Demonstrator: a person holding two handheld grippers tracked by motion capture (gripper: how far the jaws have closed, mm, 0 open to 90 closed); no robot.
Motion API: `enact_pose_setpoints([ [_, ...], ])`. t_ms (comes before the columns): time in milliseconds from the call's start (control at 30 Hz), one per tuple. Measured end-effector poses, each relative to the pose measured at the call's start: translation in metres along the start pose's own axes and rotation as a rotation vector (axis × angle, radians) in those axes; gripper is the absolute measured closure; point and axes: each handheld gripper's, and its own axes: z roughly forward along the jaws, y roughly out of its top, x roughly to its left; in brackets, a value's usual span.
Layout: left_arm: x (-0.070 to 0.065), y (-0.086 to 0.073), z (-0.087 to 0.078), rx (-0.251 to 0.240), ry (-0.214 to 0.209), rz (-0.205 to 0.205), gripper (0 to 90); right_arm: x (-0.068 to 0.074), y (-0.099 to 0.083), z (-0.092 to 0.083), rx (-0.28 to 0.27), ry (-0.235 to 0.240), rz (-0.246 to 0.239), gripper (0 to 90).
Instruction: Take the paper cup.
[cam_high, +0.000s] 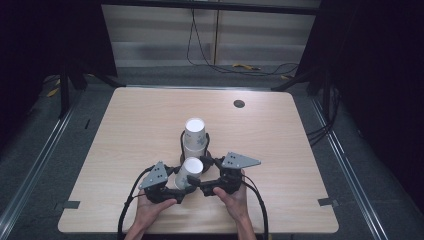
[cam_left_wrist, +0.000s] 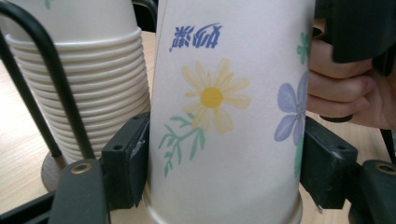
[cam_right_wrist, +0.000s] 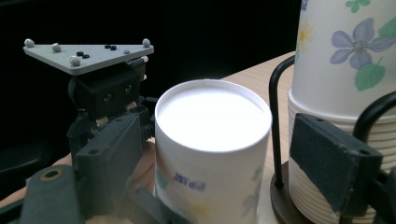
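your left gripper (cam_high: 184, 186) clamps the upside-down flowered white paper cup (cam_left_wrist: 224, 116) beside the racked cup stack (cam_high: 195, 137); your right gripper (cam_right_wrist: 219, 154) gapes around it, so draw it clear.

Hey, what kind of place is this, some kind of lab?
Likely a recording lab, not a kitchen: a lone wooden table, dark curtains around it, loose cables on the floor, and a paper cup stack set out for handling.
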Motion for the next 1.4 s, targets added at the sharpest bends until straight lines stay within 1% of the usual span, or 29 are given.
enact_pose_setpoints([
  [200,0.003,0.003,-0.004,0.008,-0.005,0.002,27.9,-0.001,0.001,-0.004,0.001,-0.009,-0.003,16.5],
  [267,0.005,0.003,-0.005,0.013,0.000,0.009,27.9,-0.002,0.001,-0.006,0.004,-0.014,-0.007,16.9],
  [367,0.006,0.004,-0.007,0.027,0.003,0.009,28.0,-0.002,0.002,-0.009,0.010,-0.019,-0.008,16.9],
  [400,0.008,0.004,-0.008,0.037,-0.004,0.009,28.0,-0.003,0.003,-0.011,0.012,-0.027,-0.009,16.9],
  [433,0.008,0.004,-0.008,0.037,-0.004,0.009,28.1,-0.003,0.003,-0.011,0.012,-0.027,-0.009,16.9],
  [467,0.009,0.005,-0.008,0.051,-0.003,0.014,28.1,-0.004,0.003,-0.014,0.008,-0.031,-0.010,16.6],
  [500,0.009,0.005,-0.008,0.051,-0.003,0.014,28.1,-0.004,0.003,-0.014,0.008,-0.031,-0.010,16.6],
  [533,0.010,0.007,-0.008,0.071,0.007,0.029,28.1,-0.004,0.003,-0.017,0.010,-0.037,-0.011,16.7],
  [567,0.010,0.007,-0.008,0.071,0.007,0.029,28.1,-0.004,0.003,-0.017,0.010,-0.037,-0.011,16.7],
  [600,0.012,0.009,-0.009,0.078,-0.003,0.031,28.1,-0.004,0.003,-0.019,0.018,-0.042,-0.013,16.6],
  [700,0.012,0.010,-0.011,0.080,-0.004,0.029,28.3,-0.004,0.004,-0.021,0.027,-0.046,-0.018,16.4],
  [767,0.013,0.011,-0.011,0.089,-0.003,0.033,28.4,-0.005,0.003,-0.023,0.032,-0.048,-0.020,16.4],
  [800,0.013,0.010,-0.012,0.103,0.001,0.032,28.4,-0.005,0.003,-0.024,0.039,-0.053,-0.025,16.8],
  [900,0.015,0.011,-0.013,0.113,-0.005,0.035,28.4,-0.006,0.003,-0.025,0.042,-0.057,-0.032,17.7],
  [967,0.016,0.011,-0.013,0.117,-0.005,0.041,28.4,-0.007,0.003,-0.026,0.052,-0.064,-0.038,17.7],
  [1000,0.016,0.010,-0.013,0.122,-0.006,0.036,28.5,-0.007,0.003,-0.026,0.069,-0.058,-0.036,17.5],
  [1033,0.016,0.010,-0.013,0.122,-0.006,0.036,28.6,-0.007,0.003,-0.026,0.069,-0.058,-0.036,17.5],
  [1067,0.015,0.010,-0.013,0.136,-0.007,0.038,28.6,-0.007,0.003,-0.026,0.089,-0.056,-0.046,17.2],
  [1233,0.016,0.010,-0.013,0.148,-0.009,0.041,28.8,-0.008,0.003,-0.027,0.113,-0.052,-0.057,16.7],
  [1267,0.016,0.010,-0.013,0.154,-0.015,0.044,28.8,-0.008,0.003,-0.027,0.125,-0.051,-0.056,16.7],
  [1333,0.017,0.009,-0.014,0.172,-0.013,0.051,28.9,-0.009,0.003,-0.028,0.150,-0.053,-0.062,16.8],
  [1367,0.017,0.009,-0.014,0.172,-0.013,0.051,28.8,-0.009,0.003,-0.028,0.150,-0.053,-0.062,16.8],
  [1400,0.018,0.009,-0.015,0.177,-0.013,0.047,28.9,-0.010,0.002,-0.028,0.163,-0.049,-0.072,15.7],
])
